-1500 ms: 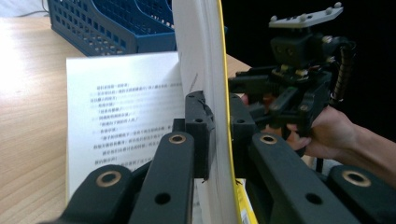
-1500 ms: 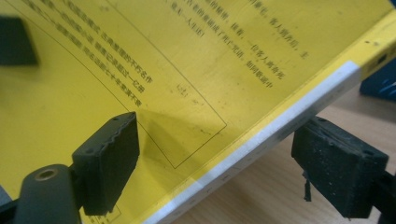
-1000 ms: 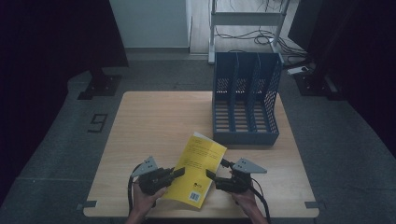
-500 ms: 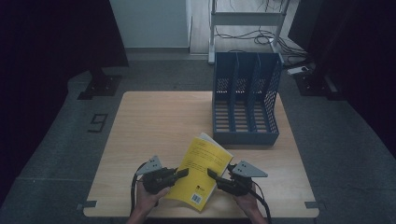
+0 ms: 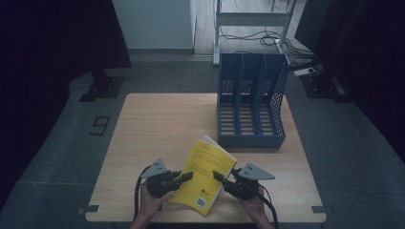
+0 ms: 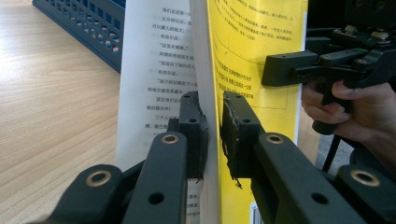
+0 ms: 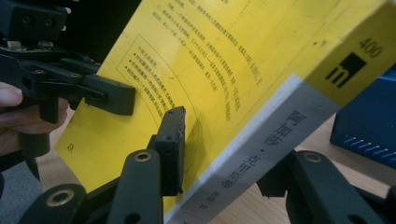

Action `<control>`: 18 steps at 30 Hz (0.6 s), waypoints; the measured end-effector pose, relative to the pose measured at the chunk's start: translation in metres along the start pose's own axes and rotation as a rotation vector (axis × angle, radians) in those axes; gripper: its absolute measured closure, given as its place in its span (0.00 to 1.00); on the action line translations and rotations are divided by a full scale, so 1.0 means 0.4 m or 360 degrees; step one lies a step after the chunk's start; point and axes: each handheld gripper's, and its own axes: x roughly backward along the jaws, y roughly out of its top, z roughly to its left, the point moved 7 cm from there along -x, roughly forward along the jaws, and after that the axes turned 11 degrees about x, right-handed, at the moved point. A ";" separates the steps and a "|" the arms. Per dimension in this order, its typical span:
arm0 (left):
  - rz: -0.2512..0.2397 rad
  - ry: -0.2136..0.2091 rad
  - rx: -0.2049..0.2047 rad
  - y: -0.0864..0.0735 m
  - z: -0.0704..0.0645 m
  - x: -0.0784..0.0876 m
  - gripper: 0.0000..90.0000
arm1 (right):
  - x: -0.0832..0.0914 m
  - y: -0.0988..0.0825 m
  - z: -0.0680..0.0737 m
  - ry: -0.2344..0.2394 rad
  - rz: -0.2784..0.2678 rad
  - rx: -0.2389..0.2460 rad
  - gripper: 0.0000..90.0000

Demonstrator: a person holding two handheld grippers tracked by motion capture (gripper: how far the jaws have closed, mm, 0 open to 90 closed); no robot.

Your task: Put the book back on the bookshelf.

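While both grippers meet at the near edge of the tabletop (image 5: 157,124), the scene reads as follows.

Book: yellow paperback (image 5: 206,174), tilted and raised off the tabletop at the near edge, between the two grippers; its cover hangs slightly apart from the pages at the far end.

Book position: just in front of the rack (image 5: 250,102), apart from it.

Left gripper (image 5: 187,176): held by the person's left hand (image 5: 153,202); its fingers (image 6: 195,133) are closed on the book's left edge, one pad against the white printed page and one against the yellow cover. They have just been easing slightly wider, with the book between them.

Right gripper (image 5: 218,176): held by the person's right hand (image 5: 255,207); its fingers (image 7: 170,147) straddle the spine side of the book, one on the yellow cover, the other below the grey spine. They have just been closing around the book; whether both pads already press on it cannot be told.

Rack: blue, three compartments, standing upright at the far right of the tabletop.
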 end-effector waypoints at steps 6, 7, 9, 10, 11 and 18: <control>-0.0010 0.0009 0.0016 0.000 0.006 -0.003 0.85 | 0.003 0.010 0.007 -0.0026 0.0013 0.0075 0.67; -0.0010 0.0009 0.0016 0.000 0.006 -0.003 0.84 | 0.005 0.014 0.010 -0.0032 0.0012 0.0102 0.67; -0.0014 0.0007 0.0017 0.000 0.006 -0.003 0.84 | 0.007 0.017 0.011 -0.0035 0.0009 0.0115 0.68; -0.0019 0.0000 0.0017 0.001 0.003 -0.003 0.83 | 0.013 0.029 0.015 -0.0046 -0.0009 0.0149 0.70; -0.0019 0.0000 0.0017 0.001 0.003 -0.003 0.83 | 0.013 0.029 0.015 -0.0046 -0.0009 0.0149 0.70; 0.0002 0.0021 -0.0035 -0.007 -0.009 -0.019 0.81 | 0.044 0.075 0.035 -0.0111 -0.0070 0.0317 0.79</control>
